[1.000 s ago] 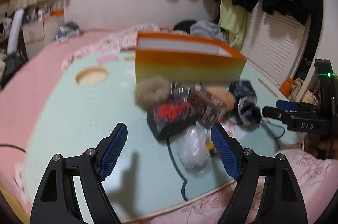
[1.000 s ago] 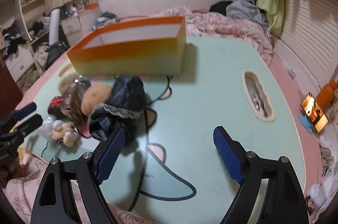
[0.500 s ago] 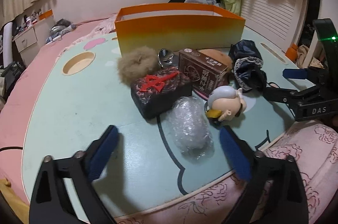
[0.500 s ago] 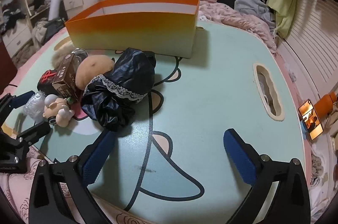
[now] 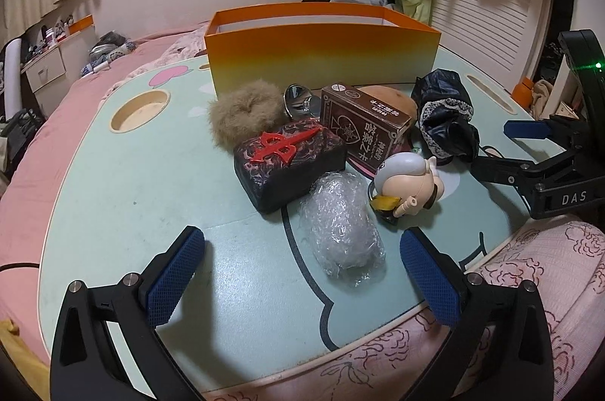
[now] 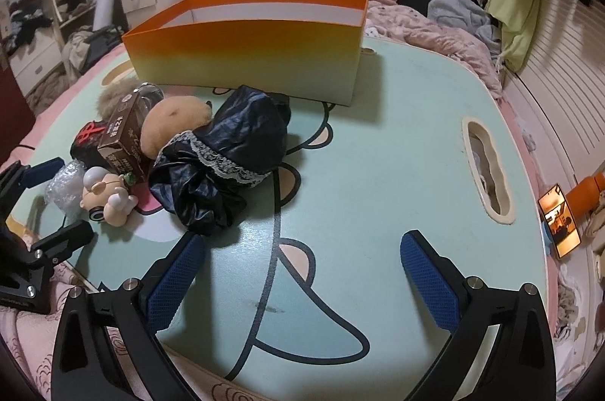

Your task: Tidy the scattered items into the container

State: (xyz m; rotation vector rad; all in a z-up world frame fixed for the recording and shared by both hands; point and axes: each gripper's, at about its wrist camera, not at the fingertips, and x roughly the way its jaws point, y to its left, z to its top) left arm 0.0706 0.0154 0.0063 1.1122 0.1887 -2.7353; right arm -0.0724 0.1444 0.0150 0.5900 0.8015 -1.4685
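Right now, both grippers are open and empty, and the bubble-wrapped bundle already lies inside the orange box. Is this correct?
Not quite. The bubble-wrapped bundle is not inside the orange box; the left wrist view shows it lying on the table, in front of the left gripper. The rest holds: the left gripper and the right gripper are open and empty.

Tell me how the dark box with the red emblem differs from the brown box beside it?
The dark box with the red emblem lies flat on the table, glossy, with a swirled pattern. The brown box sits tilted, propped on the things behind it, and carries pale printed characters and a star design. The dark box looks thicker and blunter. Both are rectangular and lie outside the orange container.
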